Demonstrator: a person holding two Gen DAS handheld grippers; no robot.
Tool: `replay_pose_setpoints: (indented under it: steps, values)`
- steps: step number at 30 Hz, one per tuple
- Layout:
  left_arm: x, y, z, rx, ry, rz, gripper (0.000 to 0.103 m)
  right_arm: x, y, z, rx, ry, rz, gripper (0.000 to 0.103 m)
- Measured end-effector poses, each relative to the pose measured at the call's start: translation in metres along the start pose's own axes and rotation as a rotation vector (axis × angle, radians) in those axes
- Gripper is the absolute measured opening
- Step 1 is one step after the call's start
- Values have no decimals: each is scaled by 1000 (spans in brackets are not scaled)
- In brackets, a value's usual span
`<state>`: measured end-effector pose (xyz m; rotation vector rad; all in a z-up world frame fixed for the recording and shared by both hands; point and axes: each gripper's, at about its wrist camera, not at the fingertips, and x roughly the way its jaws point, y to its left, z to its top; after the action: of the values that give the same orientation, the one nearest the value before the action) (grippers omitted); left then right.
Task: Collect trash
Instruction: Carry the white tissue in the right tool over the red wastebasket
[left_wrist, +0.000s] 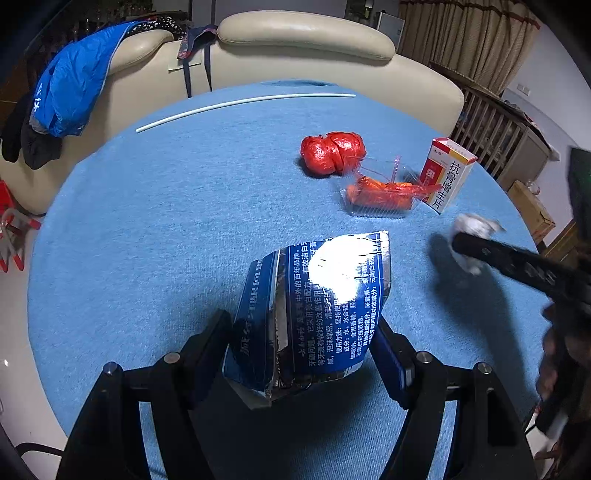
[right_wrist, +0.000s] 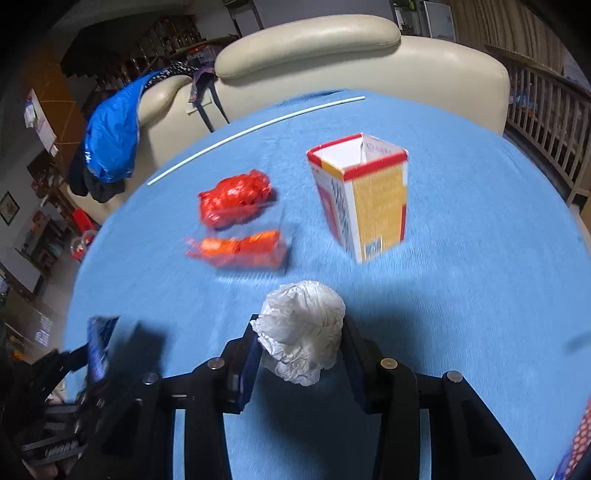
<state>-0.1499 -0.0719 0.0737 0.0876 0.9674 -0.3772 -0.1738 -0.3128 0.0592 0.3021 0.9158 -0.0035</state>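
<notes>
My left gripper (left_wrist: 303, 332) clamps a crumpled blue box (left_wrist: 314, 314), my right gripper (right_wrist: 299, 347) pinches a paper wad (right_wrist: 303, 328) (white, crinkled), above a blue table (right_wrist: 480, 295).

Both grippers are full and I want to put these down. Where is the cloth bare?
Bare cloth lies on the left, between the white rod and the left gripper holding the blue box. More lies right of the open carton. It is crowded mid-table: red bag, clear tray and carton stand close together, with the right gripper and its paper wad just before them.
</notes>
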Motion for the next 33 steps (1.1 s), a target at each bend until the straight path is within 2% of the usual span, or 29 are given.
replay_pose_setpoints:
  steps: [8,16,33]
  values:
    - [-11,-6,-5,-1,-5,44,75,-40,2,-29,12,-34,38,44]
    - [-25,-13,-7,5,-25,68,75,-65,-10,-46,42,-58,37,44]
    - [-42,-35,-5,48,-61,55,75,-120,-55,-71,138,-136,-9,44]
